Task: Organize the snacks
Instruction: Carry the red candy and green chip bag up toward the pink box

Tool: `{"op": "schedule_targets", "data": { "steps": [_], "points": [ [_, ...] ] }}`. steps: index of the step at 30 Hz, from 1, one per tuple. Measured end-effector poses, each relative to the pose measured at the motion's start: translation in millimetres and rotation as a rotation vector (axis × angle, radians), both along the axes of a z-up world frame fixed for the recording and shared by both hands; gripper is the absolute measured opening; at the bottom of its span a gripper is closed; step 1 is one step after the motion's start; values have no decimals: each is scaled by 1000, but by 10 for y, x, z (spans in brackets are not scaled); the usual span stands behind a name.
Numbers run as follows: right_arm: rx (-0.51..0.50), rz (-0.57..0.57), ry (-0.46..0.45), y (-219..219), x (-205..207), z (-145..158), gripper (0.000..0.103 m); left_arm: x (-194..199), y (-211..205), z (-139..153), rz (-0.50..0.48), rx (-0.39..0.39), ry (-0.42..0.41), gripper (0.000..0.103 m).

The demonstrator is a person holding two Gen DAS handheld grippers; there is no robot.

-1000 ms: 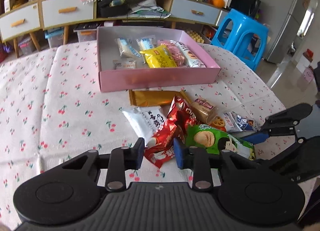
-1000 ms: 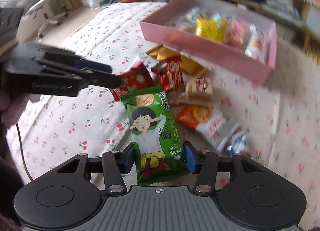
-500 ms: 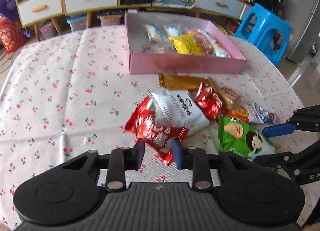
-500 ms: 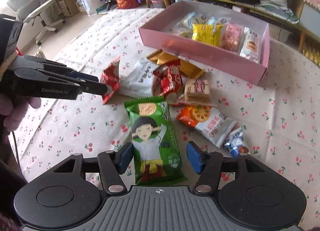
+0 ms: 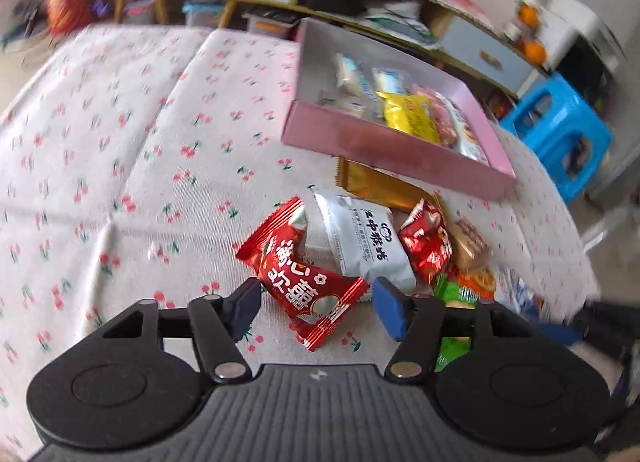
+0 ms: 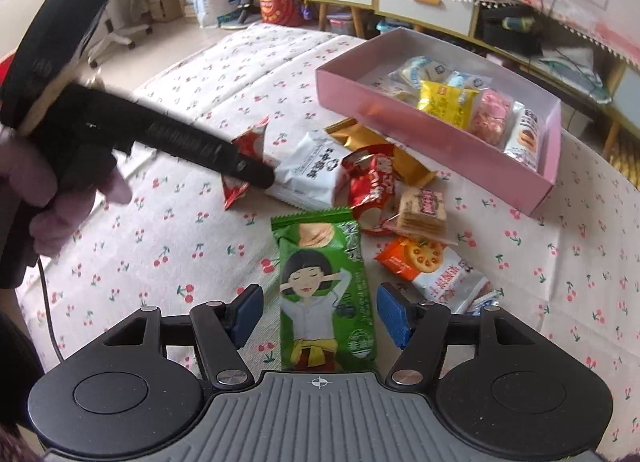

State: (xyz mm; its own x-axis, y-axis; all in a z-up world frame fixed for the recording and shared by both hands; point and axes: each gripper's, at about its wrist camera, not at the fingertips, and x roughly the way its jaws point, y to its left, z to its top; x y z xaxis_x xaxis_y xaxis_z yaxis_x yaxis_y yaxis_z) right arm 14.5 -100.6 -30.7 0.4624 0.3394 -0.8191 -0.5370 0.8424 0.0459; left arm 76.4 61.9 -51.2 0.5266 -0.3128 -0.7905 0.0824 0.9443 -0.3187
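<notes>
A red snack packet (image 5: pixel 304 282) lies on the cherry-print cloth between the fingers of my left gripper (image 5: pixel 318 308). Its jaws are opening and the pads stand clear of the packet. In the right wrist view a green packet with a cartoon girl (image 6: pixel 324 290) lies flat between the fingers of my right gripper (image 6: pixel 320 316). Those jaws are also opening, with a gap on each side. The left gripper (image 6: pixel 260 179), held by a hand, reaches in from the left over the red packet (image 6: pixel 234 189). Further back, the pink box (image 5: pixel 384 145) (image 6: pixel 420 121) holds several snacks.
A white packet (image 5: pixel 360 246), a small red one (image 5: pixel 426 246), a gold wrapper (image 5: pixel 376 185), a cracker pack (image 6: pixel 424 209) and an orange biscuit packet (image 6: pixel 420 258) lie loose before the box. A blue stool (image 5: pixel 556 137) and drawer cabinets (image 6: pixel 424 1) stand beyond the table.
Both grippers' jaws have widened. The left has let go of the red packet, which now lies on the cloth; its view has rolled. The right has released the green packet.
</notes>
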Motion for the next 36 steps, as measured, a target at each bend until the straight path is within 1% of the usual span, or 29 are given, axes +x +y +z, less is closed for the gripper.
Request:
{"op": "schedule_targets", "data": {
  "steps": [2,3,9,12,14,15,19,23,28,33,36],
  "points": [
    [-21,12,-6,48,-17,-32,63,13,36,-38,35,-46,22,51],
    [-27,16,-9,63,-26,-45,63,13,42,-45,51,-56,26,51],
    [-44,5,-11,98,-17,-101,63,-25,40,-21,80,-44,15,46],
    [-50,-13,-10,94,-7,-123,57,-19,59,-6,87,-23,6,45],
    [-57,-23,-8,93,6,-126,45,-10,66,4,91,-14,3,44],
    [-54,-27,-1,89,15,-122,45,-11,75,8,93,-13,3,44],
    [-25,-46,30,74,51,-99,45,3,95,30,98,-25,18,43],
    [55,-67,79,41,74,-19,45,-9,153,70,100,-44,17,43],
    [118,-100,81,14,92,149,45,9,184,117,115,-56,13,43],
    [155,-147,65,-25,166,305,45,22,176,215,113,-42,-12,43],
    [181,-174,52,-54,234,401,45,47,179,265,117,-48,-20,43]
  ]
}}
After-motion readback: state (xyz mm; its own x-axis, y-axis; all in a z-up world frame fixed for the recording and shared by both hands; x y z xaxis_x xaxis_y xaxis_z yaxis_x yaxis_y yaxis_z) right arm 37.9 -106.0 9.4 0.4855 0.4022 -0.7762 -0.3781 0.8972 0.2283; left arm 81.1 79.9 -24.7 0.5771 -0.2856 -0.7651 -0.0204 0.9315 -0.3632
